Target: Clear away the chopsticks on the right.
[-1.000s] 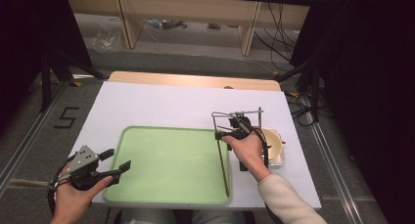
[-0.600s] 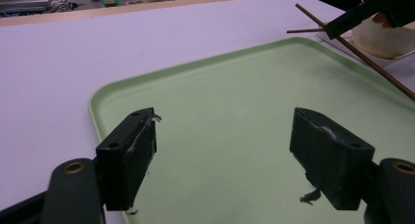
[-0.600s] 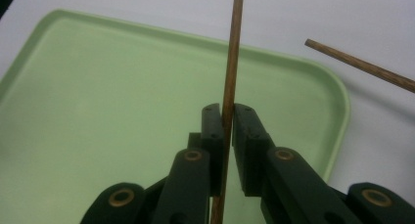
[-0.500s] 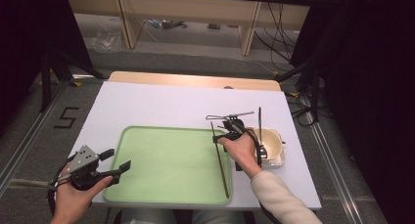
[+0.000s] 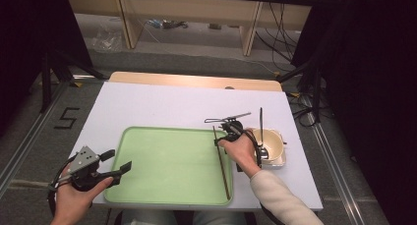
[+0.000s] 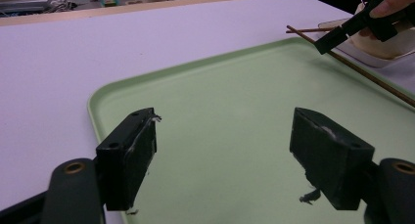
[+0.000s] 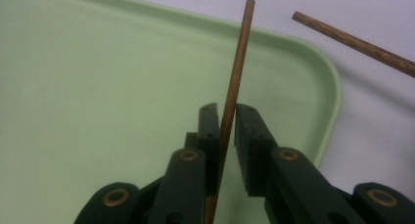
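A brown chopstick (image 5: pixel 222 166) lies along the right side of the green tray (image 5: pixel 167 166). My right gripper (image 5: pixel 219 139) is down over its far end. In the right gripper view the chopstick (image 7: pixel 237 62) runs up between the jaws of the right gripper (image 7: pixel 226 111), which have just been opening; a thin gap shows beside the stick, so the gripper is open around it. A second chopstick (image 7: pixel 357 45) lies on the white table beyond the tray's corner. My left gripper (image 5: pixel 117 162) is open and holds nothing at the tray's left edge, as the left gripper view (image 6: pixel 225 131) shows.
A cream bowl (image 5: pixel 269 142) on a small white dish stands right of the tray, close to the right hand, with a dark-handled spoon (image 5: pixel 261 124) in it. The white table top (image 5: pixel 162 104) stretches behind the tray. The person's forearms enter from the bottom.
My right hand has sunk a little toward the tray with the chopstick between its jaws, and the stick now lies flat on the tray. The left gripper has not moved.
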`<state>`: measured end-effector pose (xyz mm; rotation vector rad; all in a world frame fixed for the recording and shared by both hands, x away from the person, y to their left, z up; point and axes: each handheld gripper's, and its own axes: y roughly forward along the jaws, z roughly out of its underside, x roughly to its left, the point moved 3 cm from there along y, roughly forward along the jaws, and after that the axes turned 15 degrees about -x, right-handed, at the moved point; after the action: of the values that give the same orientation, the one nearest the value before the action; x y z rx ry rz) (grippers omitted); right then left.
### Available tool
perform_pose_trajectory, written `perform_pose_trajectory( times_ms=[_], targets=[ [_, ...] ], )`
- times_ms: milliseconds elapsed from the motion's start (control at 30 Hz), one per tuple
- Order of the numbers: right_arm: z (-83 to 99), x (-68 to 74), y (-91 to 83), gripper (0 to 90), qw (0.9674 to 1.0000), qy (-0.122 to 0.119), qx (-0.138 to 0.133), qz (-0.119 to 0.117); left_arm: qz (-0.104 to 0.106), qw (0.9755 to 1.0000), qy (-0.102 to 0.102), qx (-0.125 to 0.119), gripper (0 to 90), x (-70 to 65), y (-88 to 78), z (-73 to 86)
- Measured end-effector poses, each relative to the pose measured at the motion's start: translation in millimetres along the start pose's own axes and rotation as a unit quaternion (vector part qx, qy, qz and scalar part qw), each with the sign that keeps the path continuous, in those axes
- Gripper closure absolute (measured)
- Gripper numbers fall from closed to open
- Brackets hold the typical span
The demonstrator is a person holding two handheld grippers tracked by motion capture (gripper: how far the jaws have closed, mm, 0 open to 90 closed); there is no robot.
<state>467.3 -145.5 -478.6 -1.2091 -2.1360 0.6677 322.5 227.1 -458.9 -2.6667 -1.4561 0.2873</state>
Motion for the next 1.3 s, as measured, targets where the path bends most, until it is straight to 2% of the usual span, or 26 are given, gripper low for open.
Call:
perform_pose_trajectory(
  times_ms=[33, 67, 100, 133, 267, 300, 333, 367, 433, 467, 500, 567, 600, 633, 700, 800, 833, 967, 1167, 1200, 1233, 1300],
  targets=[
    [0.1, -0.6, 1.0, 82.2, 1.0, -0.004, 0.0, 0.0, -0.001, 1.0, 0.0, 0.001, 25.3, 0.0, -0.1, 0.0],
    [0.3, 1.3, 1.0, 82.2, 1.0, 0.006, 0.001, 0.005, -0.001, 1.0, 0.001, 0.001, 25.3, -0.1, -0.4, -0.2],
    [0.5, 3.9, -0.4, 82.2, 0.9996, 0.021, 0.016, 0.004, -0.001, 1.0, 0.001, 0.001, 25.3, 0.0, -0.3, -0.2],
    [0.2, -0.2, 2.9, 82.1, 1.0, -0.007, 0.002, -0.004, -0.001, 1.0, 0.001, 0.001, 25.3, 0.0, -0.4, -0.2],
    [0.7, 3.1, 4.3, 81.8, 0.9995, 0.019, 0.022, 0.012, 0.0, 1.0, 0.001, 0.001, 25.3, -0.1, -0.4, -0.3],
    [0.5, 0.6, 6.7, 81.6, 0.9998, 0.003, 0.016, 0.008, 0.0, 1.0, 0.001, 0.001, 25.3, -0.1, -0.4, -0.3],
    [1.1, 1.7, 5.9, 81.6, 0.9994, 0.017, 0.024, 0.018, 0.0, 1.0, 0.002, 0.001, 25.3, -0.1, -0.5, -0.3],
    [1.8, 2.9, 5.1, 81.5, 0.999, 0.024, 0.033, 0.018, 0.0, 1.0, 0.002, 0.001, 25.3, 0.0, -0.5, -0.2],
    [2.1, 3.6, 4.7, 81.3, 0.9986, 0.03, 0.039, 0.02, -0.001, 1.0, 0.001, 0.002, 25.3, -0.1, -0.4, -0.2],
    [2.1, 3.6, 4.7, 81.3, 0.9986, 0.03, 0.039, 0.02, -0.001, 1.0, 0.001, 0.002, 25.3, -0.1, -0.4, -0.1],
    [1.7, 2.2, 5.2, 81.2, 0.9989, 0.017, 0.039, 0.019, -0.001, 1.0, 0.001, 0.001, 25.3, 0.0, -0.5, -0.2],
    [1.8, -0.3, 7.9, 81.0, 0.9991, 0.007, 0.033, 0.024, 0.0, 1.0, 0.0, 0.001, 25.3, -0.2, -0.3, -0.2],
    [1.3, -2.5, 8.0, 81.0, 0.9994, -0.005, 0.03, 0.016, 0.0, 1.0, 0.002, 0.002, 25.3, -0.2, -0.4, -0.2],
    [1.1, -2.2, 7.6, 80.8, 0.9991, 0.002, 0.037, 0.019, 0.001, 1.0, 0.001, 0.002, 25.3, -0.2, -0.5, -0.3],
    [0.9, -3.0, 7.0, 80.7, 0.9989, -0.001, 0.043, 0.019, 0.001, 1.0, 0.002, 0.001, 25.3, -0.1, -0.4, -0.3],
    [0.1, -1.6, 5.9, 80.4, 0.9983, 0.014, 0.047, 0.031, 0.0, 1.0, 0.001, 0.002, 25.3, -0.2, -0.3, -0.1],
    [0.1, -1.6, 5.9, 80.4, 0.9983, 0.014, 0.047, 0.031, 0.001, 1.0, 0.001, 0.002, 25.3, -0.3, -0.3, -0.2],
    [-1.8, -4.4, 5.1, 79.7, 0.9982, -0.011, 0.053, 0.025, 0.001, 1.0, 0.001, 0.002, 25.3, -0.4, -0.3, -0.2],
    [-4.1, -2.5, 4.4, 77.9, 0.9982, 0.0, 0.053, 0.027, 0.001, 1.0, 0.001, 0.002, 25.3, -0.4, -0.3, -0.2],
    [-4.3, -3.7, 4.6, 77.8, 0.9985, -0.008, 0.049, 0.024, 0.001, 1.0, 0.002, 0.002, 25.3, -0.3, -0.4, -0.3],
    [-4.2, -2.5, 3.9, 77.9, 0.9983, 0.003, 0.052, 0.028, 0.001, 1.0, 0.002, 0.002, 25.3, -0.3, -0.4, -0.3],
    [-4.3, -2.6, 3.8, 78.0, 0.9981, 0.004, 0.054, 0.028, 0.001, 1.0, 0.002, 0.002, 25.3, -0.4, -0.3, -0.2]
  ],
)
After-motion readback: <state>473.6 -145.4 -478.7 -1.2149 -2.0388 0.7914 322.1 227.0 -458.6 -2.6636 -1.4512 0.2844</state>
